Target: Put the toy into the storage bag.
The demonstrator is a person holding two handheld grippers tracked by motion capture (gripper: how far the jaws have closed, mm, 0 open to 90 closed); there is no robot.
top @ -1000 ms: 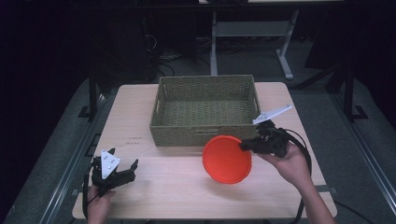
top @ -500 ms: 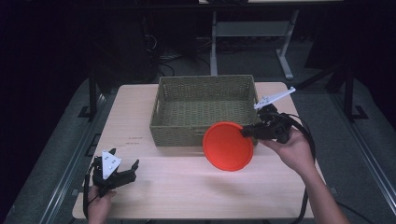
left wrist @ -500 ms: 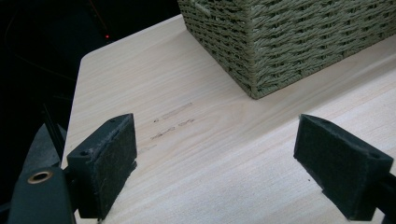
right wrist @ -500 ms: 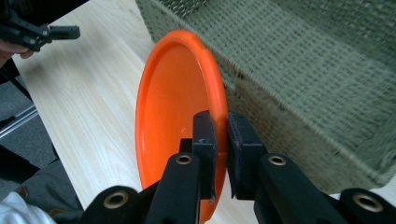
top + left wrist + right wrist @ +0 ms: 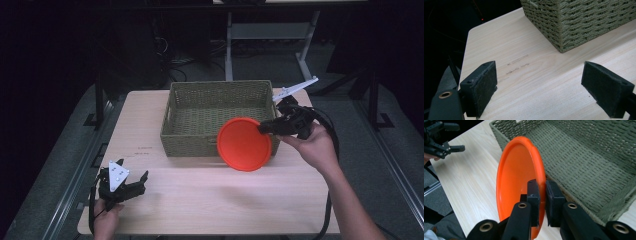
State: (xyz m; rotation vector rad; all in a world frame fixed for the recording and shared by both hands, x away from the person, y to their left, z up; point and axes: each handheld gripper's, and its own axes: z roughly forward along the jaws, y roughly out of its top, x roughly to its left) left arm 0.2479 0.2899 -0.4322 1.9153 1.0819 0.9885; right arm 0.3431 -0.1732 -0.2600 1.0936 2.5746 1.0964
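Currently the right gripper [image 5: 265, 128] clamps the rim of the orange plate [image 5: 244, 144], held on edge over the basket's [image 5: 215, 90] front wall, near its right corner; the basket interior lies just beyond. The left gripper [image 5: 131, 183] rests open at the tabletop's [image 5: 210, 200] front-left corner.

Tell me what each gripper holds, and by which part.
The right gripper holds the orange plate by its rim, pinched between both jaws. The left gripper holds nothing.

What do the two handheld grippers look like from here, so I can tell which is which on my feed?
Both are black. The left gripper carries a grey three-cornered plate on top; its pads are flat, dark, felt-like blocks. The right gripper has a pale grey plate jutting up behind it, a black cable trailing along the forearm, and brass-coloured rivets on its jaw arms.
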